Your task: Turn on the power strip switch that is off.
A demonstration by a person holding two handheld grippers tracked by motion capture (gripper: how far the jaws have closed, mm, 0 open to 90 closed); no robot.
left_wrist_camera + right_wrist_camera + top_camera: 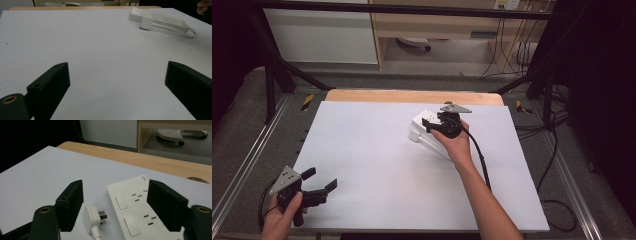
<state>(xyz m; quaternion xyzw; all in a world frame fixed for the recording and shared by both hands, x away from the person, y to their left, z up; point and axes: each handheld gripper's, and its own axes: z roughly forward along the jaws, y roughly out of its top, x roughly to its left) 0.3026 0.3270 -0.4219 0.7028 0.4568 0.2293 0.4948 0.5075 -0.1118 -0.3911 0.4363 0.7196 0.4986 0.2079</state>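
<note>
Now the right gripper (115,202) hovers with jaws parted and nothing clamped, over the white plastic power strip (132,205) and its white plug (91,216) lying just left of it at the far right of the pale counter (377,160); the left gripper (117,87) gapes wide at the near left

The power strip (130,210) is white with small grey slots and pale grey buttons. The plug (92,216) and its cord are white too, with shiny grey pins. Both tools, left (319,181) and right (432,125), are black. The desk (377,150) is pale blue-grey with a light wood edge.
</note>
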